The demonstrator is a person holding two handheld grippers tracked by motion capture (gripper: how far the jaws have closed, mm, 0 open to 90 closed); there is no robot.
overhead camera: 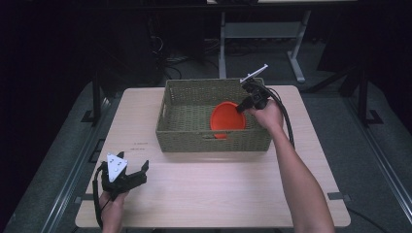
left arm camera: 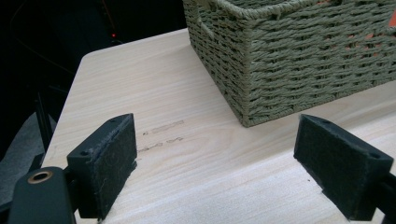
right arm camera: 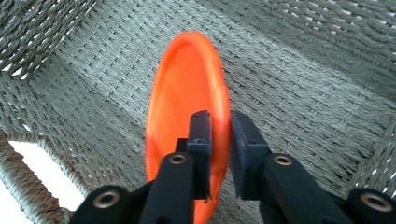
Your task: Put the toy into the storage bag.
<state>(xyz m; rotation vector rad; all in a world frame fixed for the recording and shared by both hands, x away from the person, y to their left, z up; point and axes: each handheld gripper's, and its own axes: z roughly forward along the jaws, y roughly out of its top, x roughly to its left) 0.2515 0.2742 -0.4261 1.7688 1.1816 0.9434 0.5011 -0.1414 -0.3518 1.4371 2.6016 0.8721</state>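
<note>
The right gripper (right arm camera: 219, 154) has its two black jaws on either side of the rim of an orange plate (right arm camera: 184, 93). One jaw is inside the plate's bowl and the other is behind its back. The jaws sit very close to the rim, with a thin gap on the back side, so I cannot tell if they pinch it tight.

The plate stands on its edge, tipped up, inside a green woven basket (overhead camera: 187, 97). In the high view the plate (overhead camera: 226, 119) is in the right half of the basket, close to the front wall. The right gripper (overhead camera: 241, 106) reaches down into the basket from the right side. The person's right hand (overhead camera: 267, 115) holds it just over the basket's right rim, and the forearm runs back to the bottom of the picture. A black cable loops out from the gripper.

The left gripper (overhead camera: 132, 171) rests low at the front left of the wooden table (overhead camera: 218, 194), well apart from the basket. Its jaws are spread wide with nothing between them, and they point toward the basket's corner (left arm camera: 247, 119). The left hand (overhead camera: 112, 200) holds it from below.
</note>
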